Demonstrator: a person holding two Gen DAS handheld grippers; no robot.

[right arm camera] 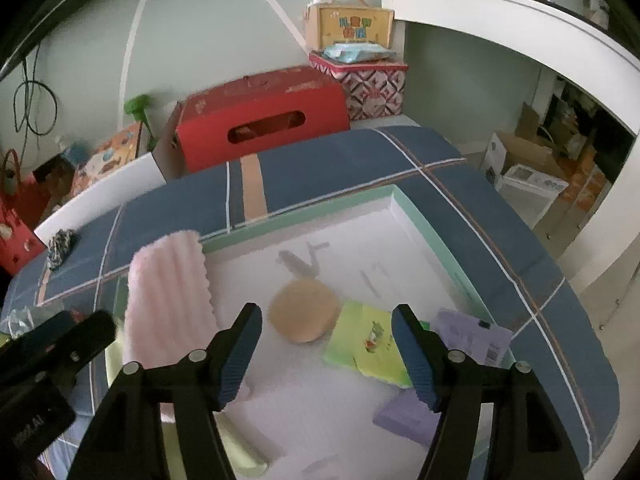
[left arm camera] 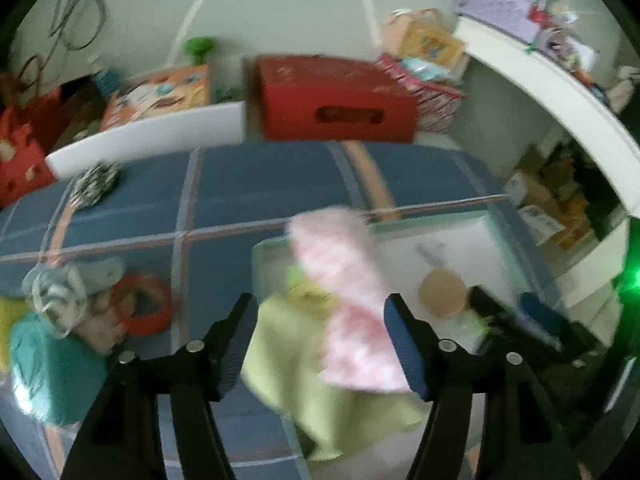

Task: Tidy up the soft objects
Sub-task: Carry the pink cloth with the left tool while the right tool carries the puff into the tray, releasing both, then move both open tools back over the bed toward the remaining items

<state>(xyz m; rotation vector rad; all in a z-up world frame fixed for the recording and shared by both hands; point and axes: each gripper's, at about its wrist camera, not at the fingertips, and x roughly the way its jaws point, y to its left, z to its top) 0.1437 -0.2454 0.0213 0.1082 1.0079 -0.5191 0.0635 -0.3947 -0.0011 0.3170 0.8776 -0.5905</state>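
Both claws stand with fingers spread and nothing between them: the left gripper (left arm camera: 320, 344) hovers over the near-left rim of the shallow white box (right arm camera: 396, 216), the right gripper (right arm camera: 326, 354) over its floor. A pink fluffy cloth (right arm camera: 168, 296) drapes across the box's left wall, half in and half out, with a pale green cloth (left arm camera: 320, 412) under it in the left view. Inside lie a round tan pad (right arm camera: 304, 312), a yellow-green pouch (right arm camera: 372, 344) and purple pieces (right arm camera: 408, 416). More soft items sit in a pile (left arm camera: 68, 320) on the blue plaid cover (left arm camera: 248, 184), to the left. The step in hand looks like settling the pink cloth fully inside; it would go best pinched near its middle, lifted clear of the rim, and laid flat beside the pad rather than on it. The left view is blurred, so contact cannot be judged.
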